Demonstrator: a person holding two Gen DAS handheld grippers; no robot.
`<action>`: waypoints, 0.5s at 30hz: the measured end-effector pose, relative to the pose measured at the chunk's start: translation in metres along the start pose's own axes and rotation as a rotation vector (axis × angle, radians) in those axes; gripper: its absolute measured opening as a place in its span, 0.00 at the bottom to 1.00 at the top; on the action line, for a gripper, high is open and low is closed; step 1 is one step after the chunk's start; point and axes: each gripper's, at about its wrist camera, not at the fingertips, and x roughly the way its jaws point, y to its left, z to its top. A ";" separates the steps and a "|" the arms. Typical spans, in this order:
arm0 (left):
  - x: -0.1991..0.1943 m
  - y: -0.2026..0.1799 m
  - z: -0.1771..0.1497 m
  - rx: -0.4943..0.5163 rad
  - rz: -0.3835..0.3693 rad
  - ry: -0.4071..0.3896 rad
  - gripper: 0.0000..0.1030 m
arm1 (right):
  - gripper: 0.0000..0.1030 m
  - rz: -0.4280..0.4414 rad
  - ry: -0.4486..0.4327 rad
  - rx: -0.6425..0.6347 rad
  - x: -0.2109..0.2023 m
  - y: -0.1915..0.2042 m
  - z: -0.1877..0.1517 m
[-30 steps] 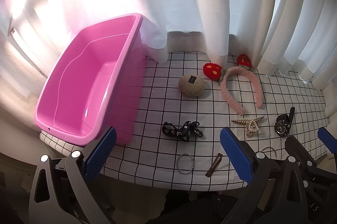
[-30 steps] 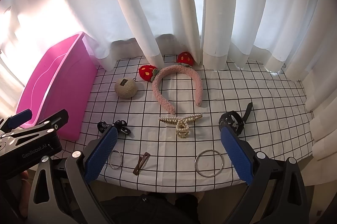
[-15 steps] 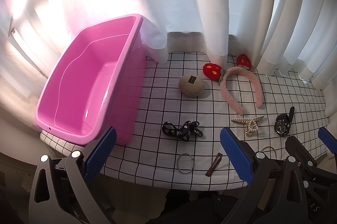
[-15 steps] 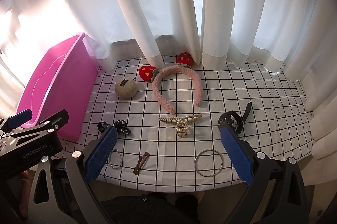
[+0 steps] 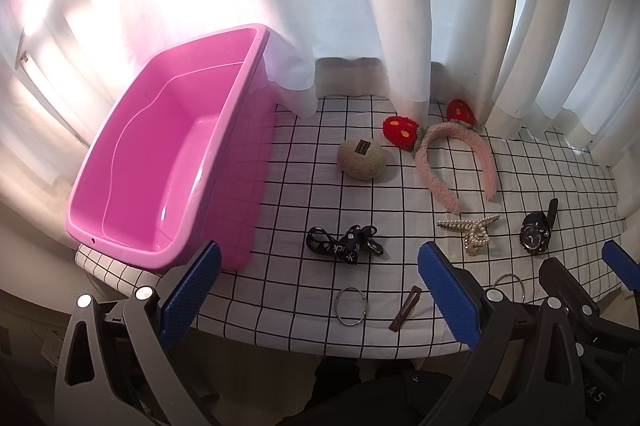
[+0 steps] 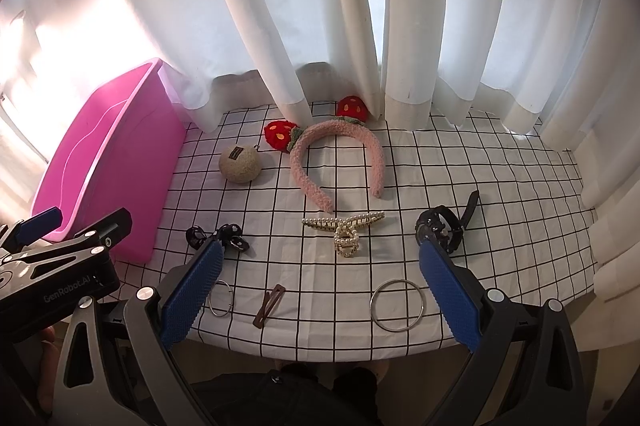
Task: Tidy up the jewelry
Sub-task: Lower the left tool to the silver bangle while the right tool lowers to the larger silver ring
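A pink tub [image 5: 132, 161] [image 6: 108, 161] stands at the left of the checked cloth. On the cloth lie a pink strawberry headband [image 5: 476, 149] [image 6: 340, 133], a beige ball [image 5: 362, 159] [image 6: 240, 163], a black bow clip [image 5: 344, 244] [image 6: 218, 238], a pearl claw clip [image 5: 472, 230] [image 6: 346, 232], a black watch [image 5: 536, 232] [image 6: 444, 226], a small ring [image 5: 351, 310] [image 6: 221, 302], a brown hair clip [image 5: 405, 313] [image 6: 269, 310] and a large ring [image 6: 397, 310]. My left gripper [image 5: 316, 294] and right gripper [image 6: 318, 290] are open and empty at the near edge.
White curtains [image 6: 320, 25] hang along the back and right of the table. The cloth's front edge [image 6: 320, 352] lies just ahead of both grippers. The right gripper shows at the left wrist view's right edge [image 5: 580, 290].
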 end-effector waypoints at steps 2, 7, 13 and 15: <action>0.002 0.000 -0.003 0.000 0.000 0.007 0.94 | 0.91 0.007 0.004 0.001 0.001 -0.002 -0.003; 0.016 0.002 -0.016 -0.012 -0.018 0.030 0.94 | 0.91 0.037 0.022 0.036 0.006 -0.021 -0.015; 0.053 -0.003 -0.049 0.014 -0.027 0.099 0.94 | 0.91 0.081 0.113 0.085 0.035 -0.052 -0.043; 0.067 -0.004 -0.063 0.018 -0.020 0.117 0.94 | 0.91 0.091 0.149 0.096 0.050 -0.063 -0.055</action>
